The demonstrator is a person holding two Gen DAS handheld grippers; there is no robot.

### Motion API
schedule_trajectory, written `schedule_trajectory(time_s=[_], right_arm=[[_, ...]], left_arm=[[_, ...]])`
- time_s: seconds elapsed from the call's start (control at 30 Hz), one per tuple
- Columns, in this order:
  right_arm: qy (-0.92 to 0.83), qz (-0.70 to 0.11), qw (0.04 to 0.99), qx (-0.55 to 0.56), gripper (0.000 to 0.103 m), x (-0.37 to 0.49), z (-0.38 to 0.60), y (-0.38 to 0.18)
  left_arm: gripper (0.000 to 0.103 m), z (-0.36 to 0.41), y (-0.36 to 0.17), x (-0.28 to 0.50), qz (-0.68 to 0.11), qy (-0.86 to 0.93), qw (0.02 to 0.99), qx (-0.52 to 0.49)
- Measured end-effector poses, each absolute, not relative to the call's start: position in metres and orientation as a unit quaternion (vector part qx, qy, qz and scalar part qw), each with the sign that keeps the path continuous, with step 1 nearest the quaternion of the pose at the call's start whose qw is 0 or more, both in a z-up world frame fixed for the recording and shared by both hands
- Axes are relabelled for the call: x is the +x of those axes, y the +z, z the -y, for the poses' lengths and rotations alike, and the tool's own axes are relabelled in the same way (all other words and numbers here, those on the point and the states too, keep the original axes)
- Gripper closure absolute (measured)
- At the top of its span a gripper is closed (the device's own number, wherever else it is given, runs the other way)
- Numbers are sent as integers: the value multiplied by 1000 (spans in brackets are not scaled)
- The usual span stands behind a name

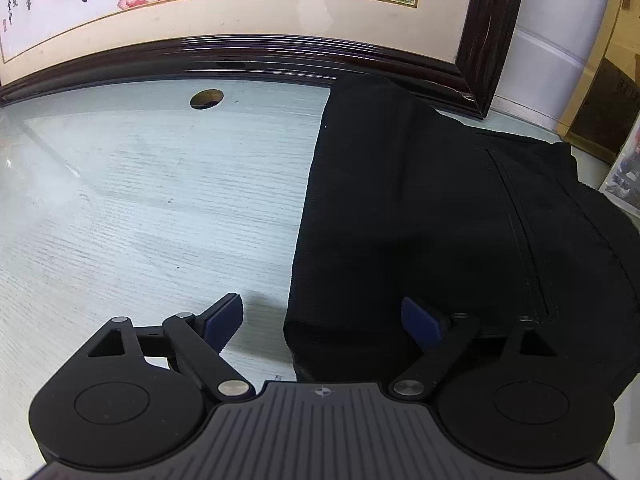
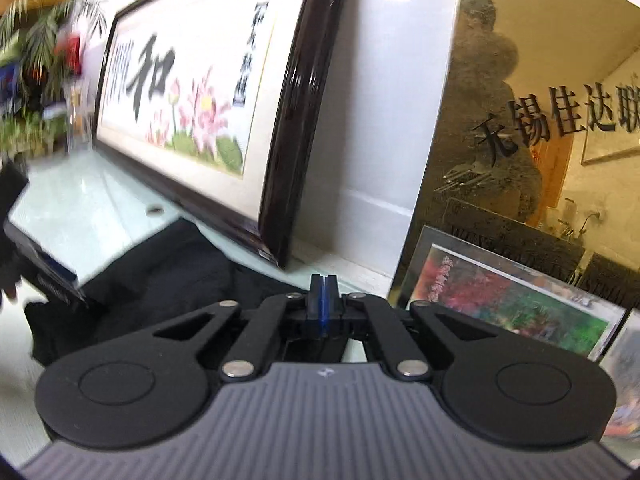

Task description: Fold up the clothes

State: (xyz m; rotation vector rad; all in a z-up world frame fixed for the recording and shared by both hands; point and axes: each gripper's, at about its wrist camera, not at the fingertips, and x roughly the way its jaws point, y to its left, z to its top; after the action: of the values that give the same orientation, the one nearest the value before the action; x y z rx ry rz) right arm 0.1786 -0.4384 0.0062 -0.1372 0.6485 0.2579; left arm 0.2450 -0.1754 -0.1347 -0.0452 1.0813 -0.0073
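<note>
A black garment (image 1: 420, 220) lies folded on the pale table (image 1: 140, 200), with a zip seam along its right part. My left gripper (image 1: 322, 320) is open and low over the garment's near left corner; its left finger is over bare table and its right finger over the cloth. It holds nothing. In the right wrist view the same black garment (image 2: 160, 264) lies to the lower left. My right gripper (image 2: 324, 292) is shut with its blue pads pressed together, empty, raised above the table and pointing at the wall.
A large dark-framed flower picture (image 1: 280, 12) leans against the wall at the table's back edge, also in the right wrist view (image 2: 200, 120). A cable hole (image 1: 206, 99) is in the table. A gold plaque (image 2: 540, 120) and small framed photos (image 2: 512, 296) stand at the right. Plants (image 2: 36, 80) stand at the far left.
</note>
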Motion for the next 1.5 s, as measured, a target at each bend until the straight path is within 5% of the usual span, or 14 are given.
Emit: schedule_trajectory(time_s=[0.1,0.23,0.33,0.4,0.47,0.83,0.93,0.97,1.0,1.17,1.5], right_arm=[[127,-333,934,-13,102,180,446,0],[126,-349,924,-92,101,171,433,-15],[156,-375,913,-31,80,171,436,-23],[165,-379,910,37,40,172,443,-27],[164,-377,906,95,30,174,448,-31],[183,-390,880,199,32,186,434,-56],[191,-396,869,226,61,189,430,-66],[193,-393,871,225,92,188,427,-67],[195,-388,874,220,95,186,425,-67],[207,-348,900,159,95,172,403,-58],[244,-294,911,-156,96,130,312,-28]], left_arm=[[13,175,-135,245,-515,-2,857,-21],[14,171,-132,247,-523,-1,852,-39],[14,164,-127,249,-527,3,848,-58],[14,160,-121,251,-523,4,849,-69],[14,159,-112,254,-517,2,853,-70],[14,168,-58,280,-488,-49,868,-74],[14,171,-50,285,-483,-54,871,-76],[14,173,-48,286,-483,-55,871,-74],[14,174,-47,287,-484,-57,870,-73],[14,184,-42,290,-491,-77,865,-72],[14,228,-33,294,-510,-126,850,-42]])
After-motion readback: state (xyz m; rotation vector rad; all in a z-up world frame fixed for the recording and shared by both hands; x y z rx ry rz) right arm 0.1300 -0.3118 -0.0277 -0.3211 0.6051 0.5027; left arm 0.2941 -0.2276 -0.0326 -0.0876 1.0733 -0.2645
